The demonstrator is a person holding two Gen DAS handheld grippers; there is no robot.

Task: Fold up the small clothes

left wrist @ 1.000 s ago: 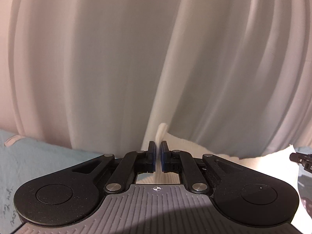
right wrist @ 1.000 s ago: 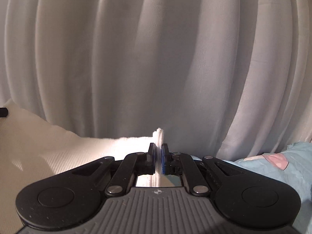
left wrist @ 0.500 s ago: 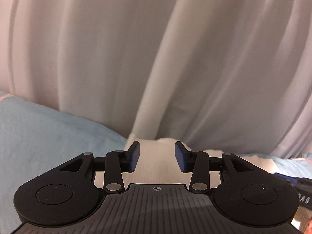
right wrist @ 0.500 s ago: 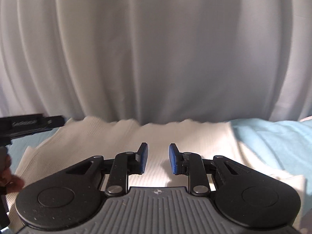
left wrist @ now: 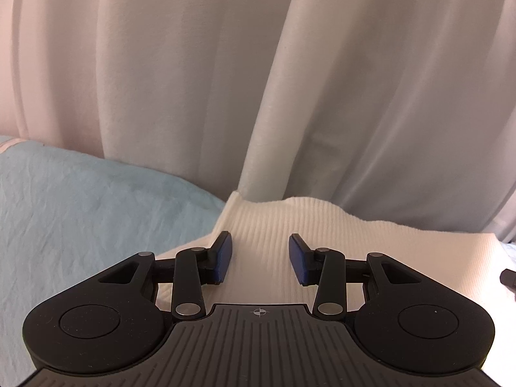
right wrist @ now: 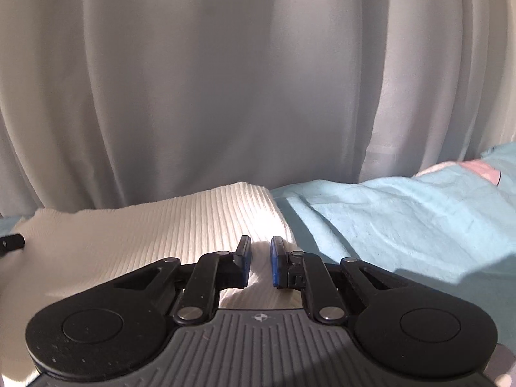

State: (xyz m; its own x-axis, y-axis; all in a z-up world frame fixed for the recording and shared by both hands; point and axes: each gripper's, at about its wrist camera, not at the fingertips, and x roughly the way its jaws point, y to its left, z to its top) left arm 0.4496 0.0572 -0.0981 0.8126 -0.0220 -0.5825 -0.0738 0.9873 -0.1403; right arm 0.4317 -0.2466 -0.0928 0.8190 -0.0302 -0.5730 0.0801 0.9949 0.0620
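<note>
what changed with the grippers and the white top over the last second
Both grippers let go of the white ribbed garment, which each had pinched a second ago; it now lies on the light blue sheet. The left gripper opened wide above it. The right gripper opened, then its jaws have just been closing again, with a garment edge between the pads but still a gap. Both views dipped downward. The white curtain behind is unchanged.

Garment [left wrist: 267, 225]: white, fine ribbed pattern.
Bed cover [left wrist: 80, 209]: light blue, plain, crinkled; pink and white patch [right wrist: 477, 167] at far right.
Curtain [left wrist: 193, 64]: off-white, plain, vertical folds.
Left gripper [left wrist: 260, 258]: black body, blue pads.
Right gripper [right wrist: 260, 262]: black body, blue pads.
</note>
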